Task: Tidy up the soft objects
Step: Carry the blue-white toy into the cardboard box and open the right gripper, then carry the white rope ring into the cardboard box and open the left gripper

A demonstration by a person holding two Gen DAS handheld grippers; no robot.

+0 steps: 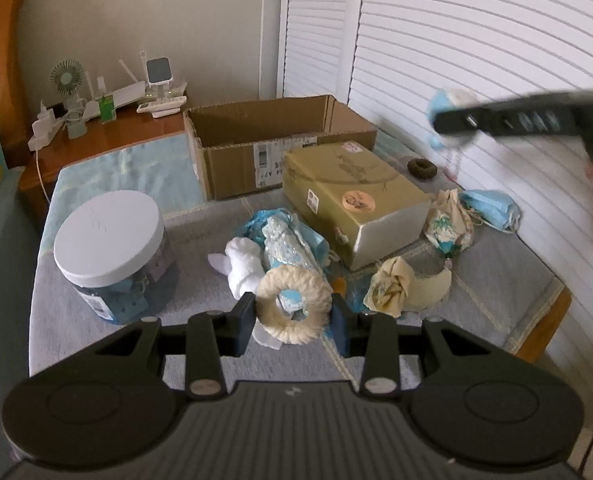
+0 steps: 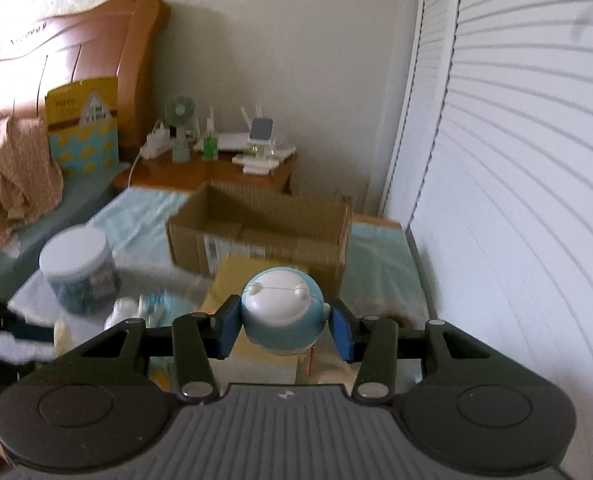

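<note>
The left gripper (image 1: 294, 318) is closed on a cream yarn ring (image 1: 294, 304), in front of the open cardboard box (image 1: 272, 140). The right gripper (image 2: 284, 322) clamps a blue-white round toy (image 2: 282, 312) before the same box.

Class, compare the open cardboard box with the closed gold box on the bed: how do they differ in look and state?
The open cardboard box is plain brown with its top open; the gold box is shut, a round sticker on its lid. The cardboard box stands farther back, by the nightstand; the gold box lies nearer, amid the soft items. The cardboard box looks larger. Both are rectangular and rest on the bed cover.
</note>
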